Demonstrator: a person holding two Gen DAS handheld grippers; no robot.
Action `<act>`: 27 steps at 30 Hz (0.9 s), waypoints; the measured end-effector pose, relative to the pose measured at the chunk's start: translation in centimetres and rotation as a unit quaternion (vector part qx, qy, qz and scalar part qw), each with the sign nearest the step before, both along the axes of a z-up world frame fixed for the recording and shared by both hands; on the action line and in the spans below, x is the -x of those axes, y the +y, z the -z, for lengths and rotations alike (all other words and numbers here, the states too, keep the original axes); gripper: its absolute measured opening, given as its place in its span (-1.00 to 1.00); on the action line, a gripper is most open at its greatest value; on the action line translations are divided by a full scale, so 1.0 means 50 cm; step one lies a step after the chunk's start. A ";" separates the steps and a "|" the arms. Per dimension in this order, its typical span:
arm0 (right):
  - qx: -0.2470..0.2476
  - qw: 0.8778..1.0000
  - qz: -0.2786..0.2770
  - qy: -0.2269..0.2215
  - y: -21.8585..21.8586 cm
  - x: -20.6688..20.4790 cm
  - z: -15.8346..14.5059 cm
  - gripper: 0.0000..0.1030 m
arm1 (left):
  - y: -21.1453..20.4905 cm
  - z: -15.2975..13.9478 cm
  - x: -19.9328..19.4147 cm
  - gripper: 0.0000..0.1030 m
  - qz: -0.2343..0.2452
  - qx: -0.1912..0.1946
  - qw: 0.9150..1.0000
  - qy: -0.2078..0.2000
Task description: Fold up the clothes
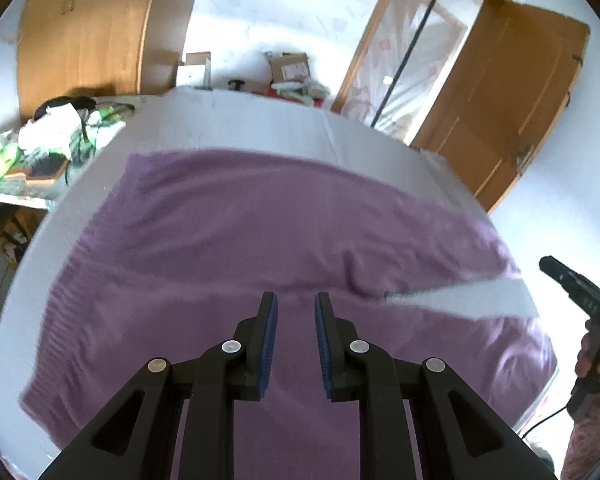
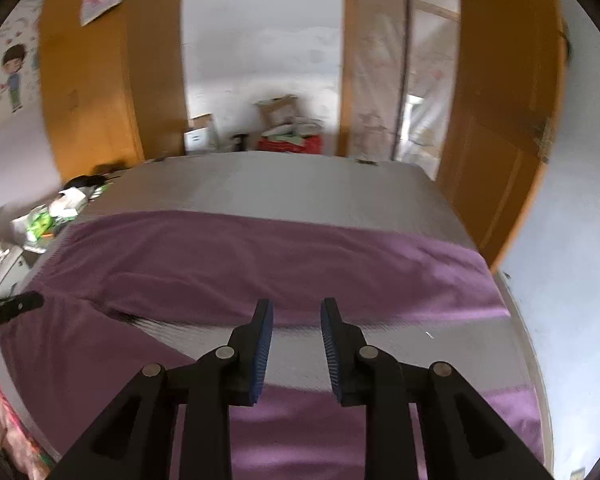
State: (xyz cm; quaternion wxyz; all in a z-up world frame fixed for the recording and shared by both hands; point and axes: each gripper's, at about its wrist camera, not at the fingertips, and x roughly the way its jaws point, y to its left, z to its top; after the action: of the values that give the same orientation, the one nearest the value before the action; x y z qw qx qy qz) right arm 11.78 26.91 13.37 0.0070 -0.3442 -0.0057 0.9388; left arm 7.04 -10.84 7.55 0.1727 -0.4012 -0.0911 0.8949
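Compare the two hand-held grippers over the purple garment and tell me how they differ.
The left hand-held gripper has purple garment under its tips; the right hand-held gripper has its tips over a bare strip of the grey surface. The right one's jaws stand slightly wider apart than the left one's. Both are open and empty, with black fingers and blue pads.
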 end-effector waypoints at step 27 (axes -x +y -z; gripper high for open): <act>0.026 0.976 -0.215 0.033 -0.283 0.383 -0.141 -0.48 | -0.061 -0.135 0.313 -0.62 0.021 0.053 0.996 0.074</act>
State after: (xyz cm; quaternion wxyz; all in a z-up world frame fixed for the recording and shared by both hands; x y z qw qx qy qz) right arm -7.36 12.77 20.43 -0.2041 -0.3035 -0.0550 0.9291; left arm -8.59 -13.91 14.31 0.1760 -0.3439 -0.0223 0.9221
